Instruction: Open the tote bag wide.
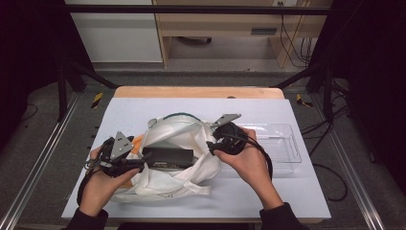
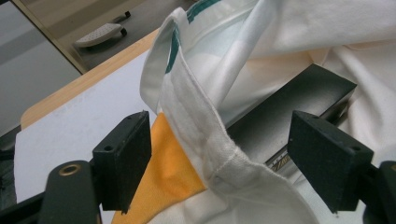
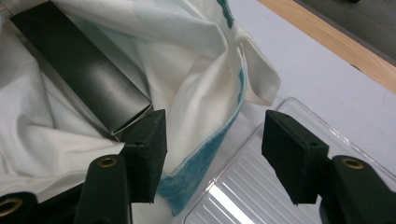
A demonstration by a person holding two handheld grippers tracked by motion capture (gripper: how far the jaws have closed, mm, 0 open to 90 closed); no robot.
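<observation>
Clearly the left gripper (image 2: 219, 158) stands released, its jaws straddling the white bag's (image 1: 177, 184) hem without pressing it; the right gripper (image 3: 212, 156) is likewise unclenched at the bag's opposite rim. Inside the bag lies the black box (image 1: 167, 156). Best to pinch each rim squarely before spreading. The bag's folds hide the box's underside; the clear tray (image 1: 282, 143) sits beside the bag.

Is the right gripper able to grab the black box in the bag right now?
Probably yes. The black box lies uncovered in the white bag's wide mouth, and the right gripper sits open at the bag's rim, box end just beside its jaw.
</observation>
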